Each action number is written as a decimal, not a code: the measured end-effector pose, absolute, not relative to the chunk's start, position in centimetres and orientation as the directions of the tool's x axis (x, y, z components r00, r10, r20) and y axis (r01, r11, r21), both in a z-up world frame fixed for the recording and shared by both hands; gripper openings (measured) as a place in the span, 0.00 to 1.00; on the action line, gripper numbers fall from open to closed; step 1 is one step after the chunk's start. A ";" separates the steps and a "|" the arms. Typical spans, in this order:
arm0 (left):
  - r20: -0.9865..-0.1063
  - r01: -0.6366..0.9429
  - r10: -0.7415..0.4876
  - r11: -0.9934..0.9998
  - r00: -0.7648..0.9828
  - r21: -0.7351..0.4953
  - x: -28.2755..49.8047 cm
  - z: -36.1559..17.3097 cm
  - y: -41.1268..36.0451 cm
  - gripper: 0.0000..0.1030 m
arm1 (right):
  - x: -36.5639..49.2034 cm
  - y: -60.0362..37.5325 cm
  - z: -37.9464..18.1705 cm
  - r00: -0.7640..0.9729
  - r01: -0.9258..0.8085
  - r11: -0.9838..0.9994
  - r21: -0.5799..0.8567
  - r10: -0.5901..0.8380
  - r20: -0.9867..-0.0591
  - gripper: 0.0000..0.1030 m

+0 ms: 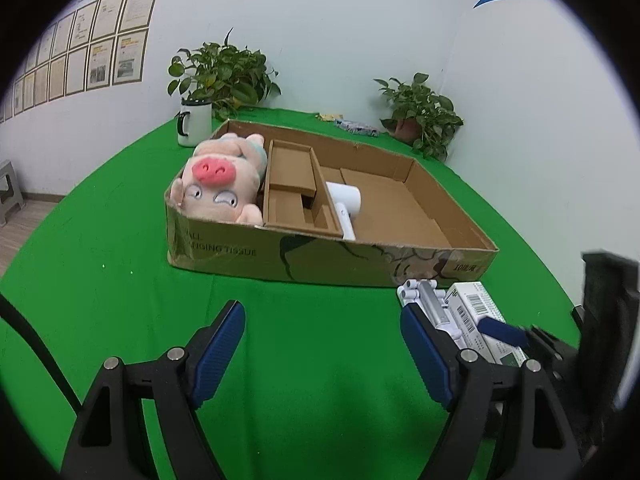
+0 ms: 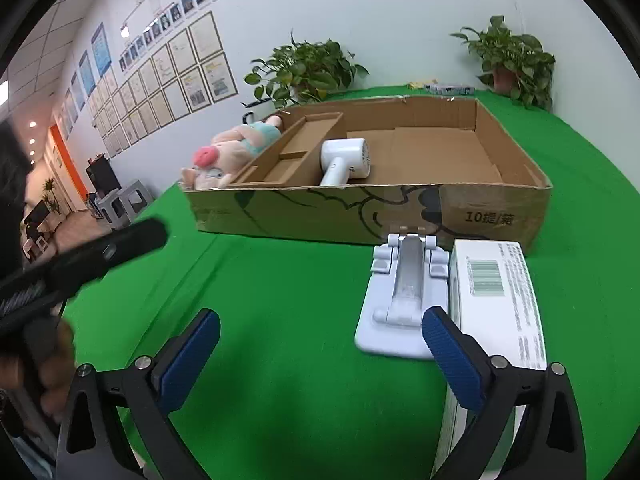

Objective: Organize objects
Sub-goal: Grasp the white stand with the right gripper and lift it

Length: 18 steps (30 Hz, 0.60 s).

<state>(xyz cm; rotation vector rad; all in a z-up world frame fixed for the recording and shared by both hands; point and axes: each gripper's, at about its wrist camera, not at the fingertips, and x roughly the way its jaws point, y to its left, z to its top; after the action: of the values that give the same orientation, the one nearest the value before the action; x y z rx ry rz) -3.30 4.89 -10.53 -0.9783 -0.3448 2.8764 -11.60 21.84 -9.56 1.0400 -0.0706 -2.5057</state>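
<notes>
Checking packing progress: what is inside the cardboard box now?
Inside the cardboard box: a plush pig, a cardboard insert, a white hair dryer. Anything beneath the pig is hidden.

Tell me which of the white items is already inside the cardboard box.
The white hair dryer, lying in the cardboard box. The white folding stand and white carton sit on the green cloth outside.

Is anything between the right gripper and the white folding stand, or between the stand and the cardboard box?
Nothing visible blocks the open right gripper from the white folding stand. Only the cardboard box's near wall stands between stand and interior.
</notes>
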 end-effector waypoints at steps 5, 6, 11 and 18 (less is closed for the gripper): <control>-0.601 0.011 0.138 -0.971 -0.787 -0.239 -2.8 -10.8 4.2 0.78 | -16.2 20.8 -11.9 -0.581 0.300 -0.949 0.101 -0.266 -0.770 0.69; -0.599 0.014 0.137 -0.970 -0.789 -0.241 -2.7 -10.8 4.0 0.78 | -16.9 20.7 -12.3 -0.570 0.295 -0.951 0.091 -0.252 -0.782 0.67; -0.605 0.022 0.142 -0.967 -0.783 -0.255 -2.6 -11.2 3.4 0.78 | -18.1 20.7 -13.2 -0.585 0.262 -0.965 -0.002 -0.157 -0.796 0.42; -0.631 -0.056 0.270 -0.940 -0.727 -0.338 -3.0 -12.4 3.6 0.78 | -13.1 19.3 -13.1 -0.529 0.405 -0.911 0.079 -0.304 -0.792 0.24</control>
<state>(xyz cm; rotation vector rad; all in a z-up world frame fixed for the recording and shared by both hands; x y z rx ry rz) -3.00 3.57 -12.44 -1.0661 -0.4442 2.7293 -13.14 19.26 -13.07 1.2300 0.1599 -2.4349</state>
